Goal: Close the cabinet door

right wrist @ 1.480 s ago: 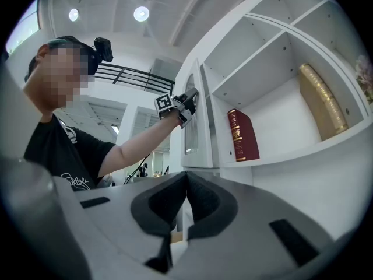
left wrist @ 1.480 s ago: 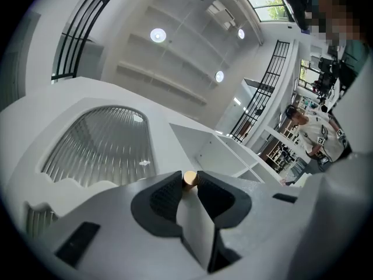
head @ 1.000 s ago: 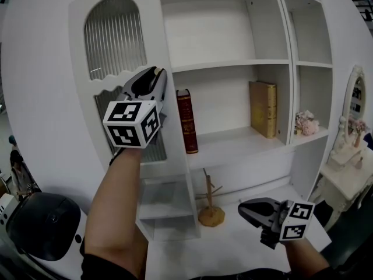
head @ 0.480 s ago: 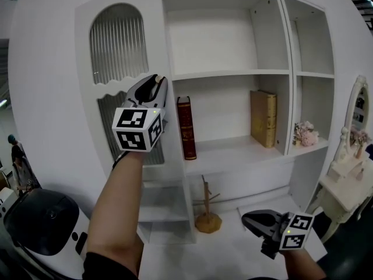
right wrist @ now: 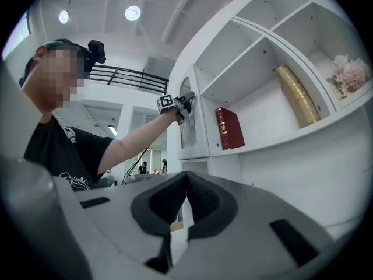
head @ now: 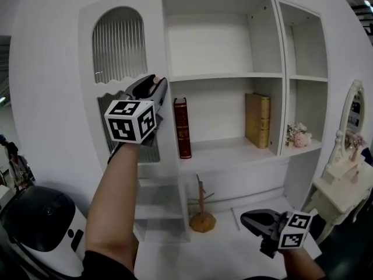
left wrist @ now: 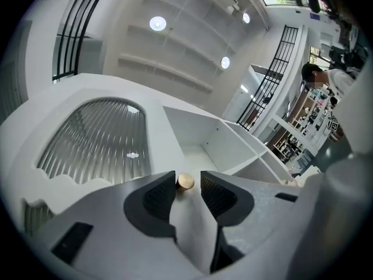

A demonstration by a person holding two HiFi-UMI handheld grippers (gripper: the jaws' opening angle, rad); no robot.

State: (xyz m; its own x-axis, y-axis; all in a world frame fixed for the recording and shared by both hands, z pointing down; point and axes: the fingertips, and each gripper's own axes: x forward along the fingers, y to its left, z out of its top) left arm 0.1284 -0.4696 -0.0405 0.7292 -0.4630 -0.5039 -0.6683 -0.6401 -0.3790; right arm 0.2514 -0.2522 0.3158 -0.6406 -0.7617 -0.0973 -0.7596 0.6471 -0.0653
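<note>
The white cabinet door [head: 119, 45] with its arched ribbed glass pane [left wrist: 99, 139] stands at the left of the open shelves. My left gripper [head: 156, 81] is raised at the door's right edge. In the left gripper view a small round brass knob [left wrist: 185, 182] sits between the jaws of the left gripper [left wrist: 188, 179]. These jaws have just been opening: the knob lies beside the left pad, with a gap to the right pad. My right gripper [head: 247, 217] hangs low at the right with nothing in it, and in its own view the right gripper [right wrist: 186, 177] has its tips together.
A red book [head: 183, 127], a tan book [head: 257, 120] and pink flowers [head: 297, 136] stand on the middle shelf. A wooden stand [head: 202, 212] sits below. A white dressing table with mirror [head: 349, 156] is at the right, a black-and-white round machine [head: 41, 226] at lower left.
My left gripper stays at the door's edge. The right gripper has slipped a little lower in the head view, which has itself shifted slightly.
</note>
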